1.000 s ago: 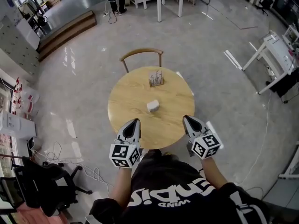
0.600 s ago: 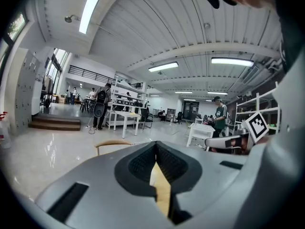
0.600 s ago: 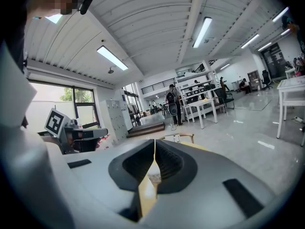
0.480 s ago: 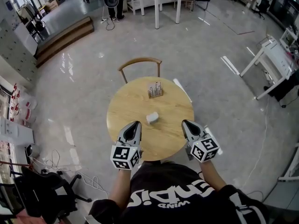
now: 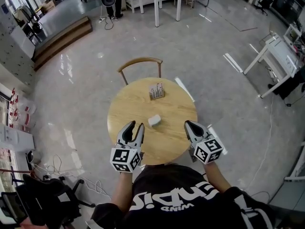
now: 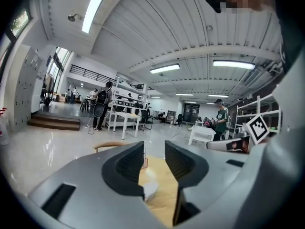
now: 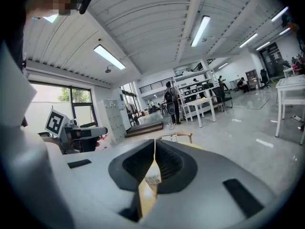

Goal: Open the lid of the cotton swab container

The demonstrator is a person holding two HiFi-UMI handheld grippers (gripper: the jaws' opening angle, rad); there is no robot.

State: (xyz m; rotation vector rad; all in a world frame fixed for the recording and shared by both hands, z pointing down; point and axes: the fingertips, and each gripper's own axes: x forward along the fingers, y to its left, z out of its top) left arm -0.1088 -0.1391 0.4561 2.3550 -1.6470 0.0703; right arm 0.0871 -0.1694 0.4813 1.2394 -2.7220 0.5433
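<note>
Left gripper and right gripper both sit over the near edge of the round table. The left jaws have just been opening and stand apart with nothing between the pads. The right is clenched empty. The cotton swab container is near the table centre, apart from both, with bare tabletop around it. A small rack stands at the far edge by the chair. The lid is too small to make out. In the left gripper view a jaw cuts off part of the container.
</note>
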